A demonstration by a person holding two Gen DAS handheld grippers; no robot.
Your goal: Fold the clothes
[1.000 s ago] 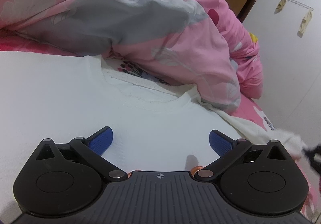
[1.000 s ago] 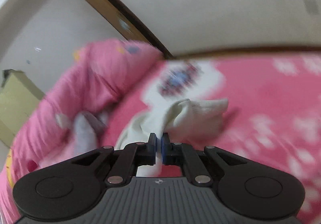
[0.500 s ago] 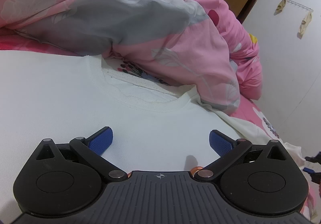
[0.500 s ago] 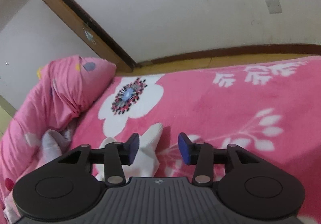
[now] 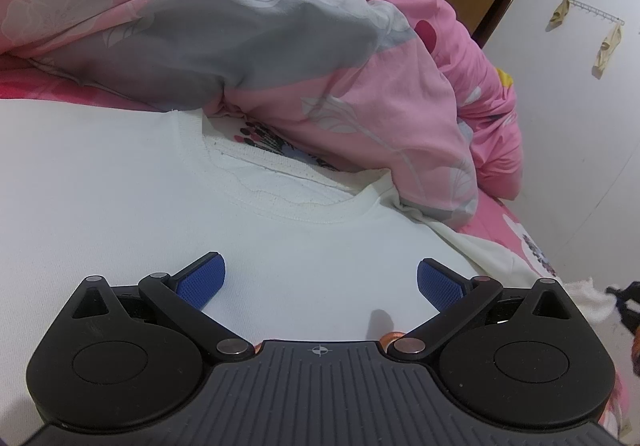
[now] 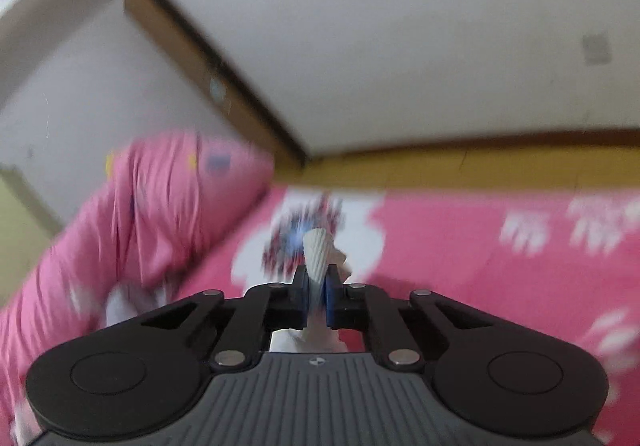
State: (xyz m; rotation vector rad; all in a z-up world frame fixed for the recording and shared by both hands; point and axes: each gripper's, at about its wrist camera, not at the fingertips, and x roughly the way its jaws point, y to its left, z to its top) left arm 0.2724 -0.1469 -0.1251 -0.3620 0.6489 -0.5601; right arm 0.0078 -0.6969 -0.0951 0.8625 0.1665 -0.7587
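shirt (image 5: 120, 186): white, flat on bed (image 6: 460, 246), collar toward quilt (image 5: 280, 46) | left gripper (image 5: 320, 276): wide, empty, over chest | right gripper (image 6: 316, 290): closing, pinching ribbed sleeve cuff (image 6: 318, 250) | handling: light, limp, likely sags; grip hems, cuffs

Soft, even room light; left wrist view sharp, edges bowed by fisheye. Right wrist view smeared with motion blur, far wall (image 6: 400, 46) hazy.
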